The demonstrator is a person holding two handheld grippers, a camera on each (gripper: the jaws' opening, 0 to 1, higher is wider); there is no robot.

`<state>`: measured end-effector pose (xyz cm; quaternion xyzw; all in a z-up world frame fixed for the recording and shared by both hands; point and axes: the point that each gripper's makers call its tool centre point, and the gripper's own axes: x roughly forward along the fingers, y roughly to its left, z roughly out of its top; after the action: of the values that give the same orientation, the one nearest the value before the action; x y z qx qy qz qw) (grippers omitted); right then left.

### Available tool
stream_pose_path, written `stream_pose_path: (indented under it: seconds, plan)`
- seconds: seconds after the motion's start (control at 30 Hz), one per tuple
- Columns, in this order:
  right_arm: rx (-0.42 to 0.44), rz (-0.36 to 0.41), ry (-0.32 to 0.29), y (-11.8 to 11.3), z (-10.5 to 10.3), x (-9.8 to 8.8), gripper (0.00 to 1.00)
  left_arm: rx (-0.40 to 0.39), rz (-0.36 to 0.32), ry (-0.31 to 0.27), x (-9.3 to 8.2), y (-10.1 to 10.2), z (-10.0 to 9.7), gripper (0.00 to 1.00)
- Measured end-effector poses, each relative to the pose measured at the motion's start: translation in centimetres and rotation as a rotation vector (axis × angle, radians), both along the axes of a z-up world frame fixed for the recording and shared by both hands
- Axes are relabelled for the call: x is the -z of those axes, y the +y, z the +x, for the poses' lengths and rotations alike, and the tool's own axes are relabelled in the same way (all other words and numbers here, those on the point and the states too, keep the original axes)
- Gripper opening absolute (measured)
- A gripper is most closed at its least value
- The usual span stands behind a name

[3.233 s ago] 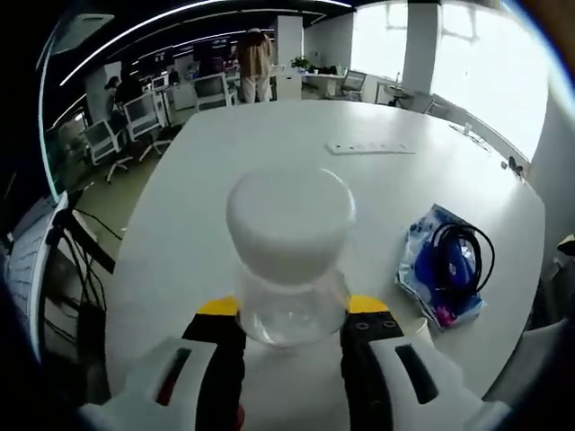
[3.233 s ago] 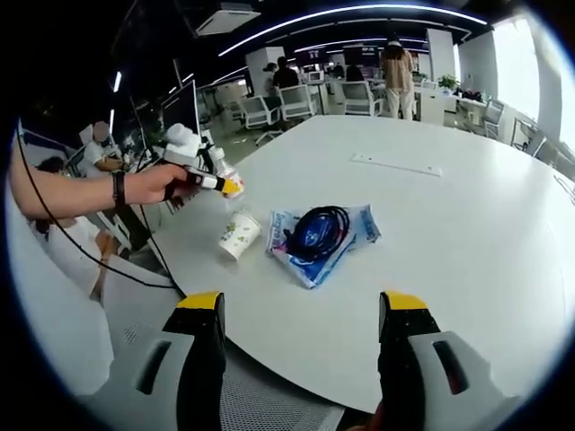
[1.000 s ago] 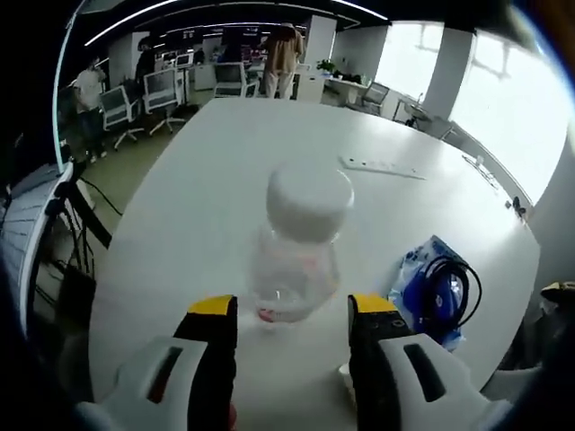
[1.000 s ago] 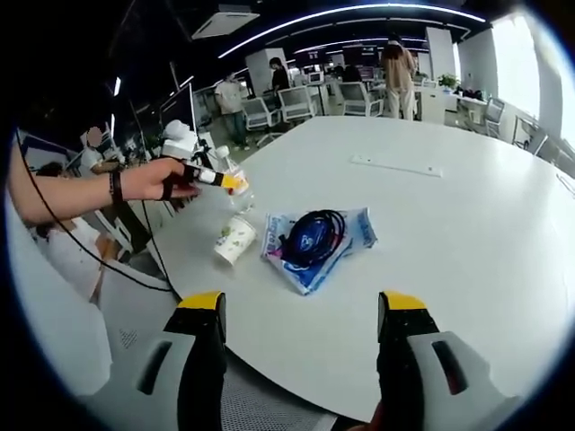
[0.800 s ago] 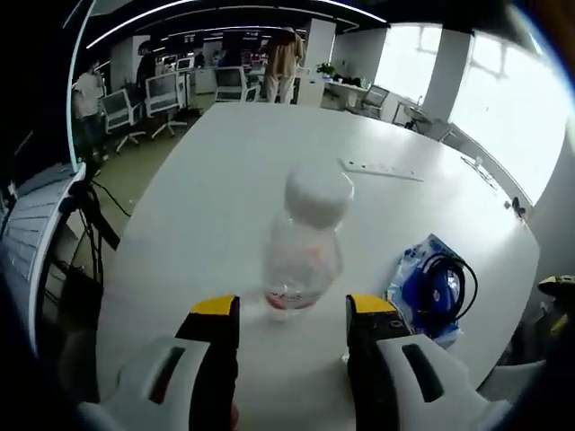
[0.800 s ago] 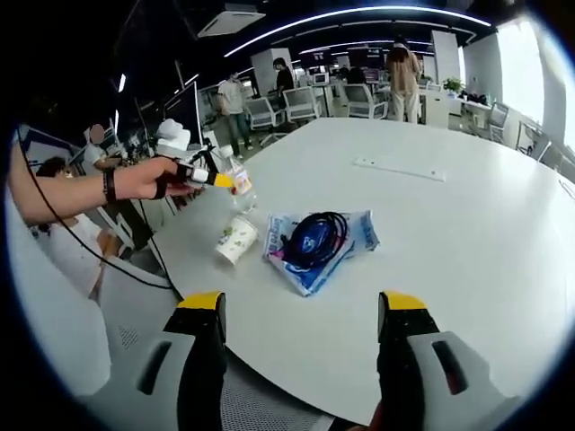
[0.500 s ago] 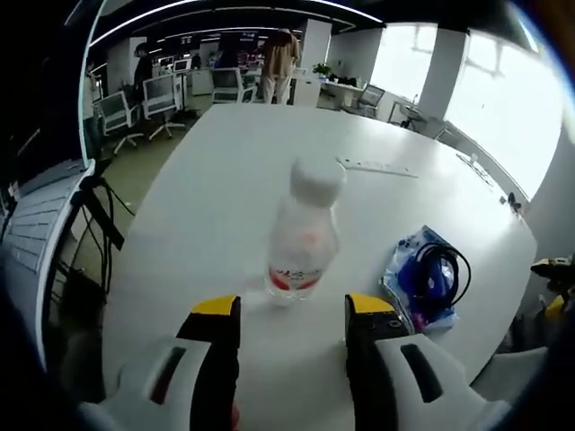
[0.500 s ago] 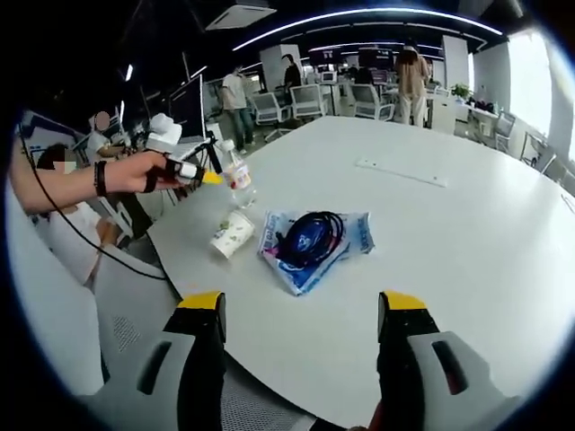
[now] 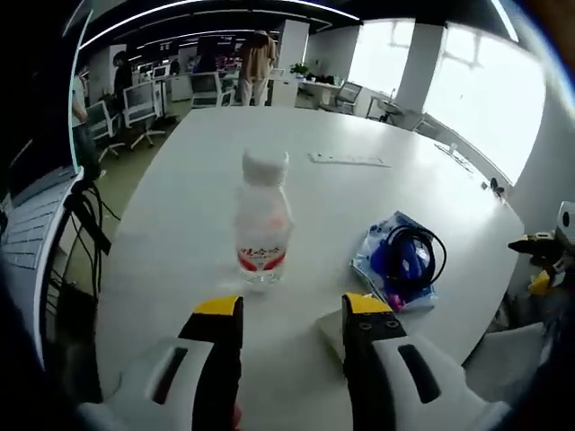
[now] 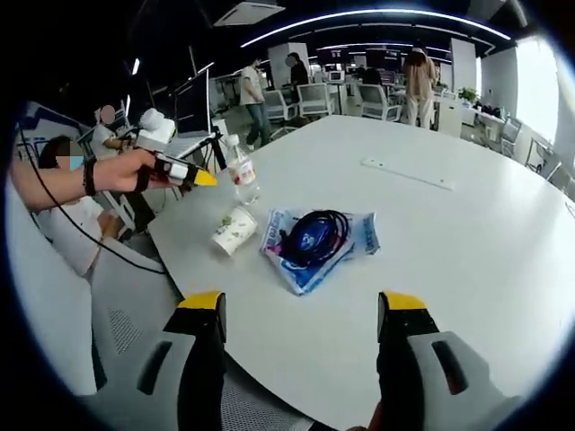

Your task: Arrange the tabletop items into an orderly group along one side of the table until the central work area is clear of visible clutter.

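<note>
Left hand-held gripper (image 9: 286, 310) is held open; bottle (image 9: 261, 224) looks light, slippery, best gripped mid-body on the worktop (image 9: 198, 180).

Wide bare table (image 10: 467, 233) lies beyond the cable-topped blue bag (image 10: 316, 241); the near edge is obstructed by bottle (image 9: 261, 229), tipped paper cup (image 10: 233, 230) and bag.

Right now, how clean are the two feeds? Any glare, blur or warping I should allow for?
Left gripper view: the windows blow out to white at upper right, the water bottle looks slightly soft, and the table edge bows from the fisheye. Right gripper view: evenly lit, the bag with the coiled cable and the paper cup read sharp, and ceiling light strips curve with the lens.
</note>
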<state>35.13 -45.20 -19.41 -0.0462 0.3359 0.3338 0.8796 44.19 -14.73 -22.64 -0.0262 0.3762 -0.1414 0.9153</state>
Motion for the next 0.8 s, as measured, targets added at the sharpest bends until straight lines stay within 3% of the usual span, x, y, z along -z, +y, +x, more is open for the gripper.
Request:
stream_pose_path:
  seconds: [0.33, 0.8]
  plan:
    - [-0.016, 0.007, -0.004, 0.6, -0.1, 0.1, 0.68, 0.068, -0.005, 0.022, 0.7, -2.5, -2.0, 0.46]
    - [-0.007, 0.008, 0.001, 0.0, -1.2, 0.3, 0.68, 0.125, -0.026, 0.074, 2.7, -5.5, -3.1, 0.47]
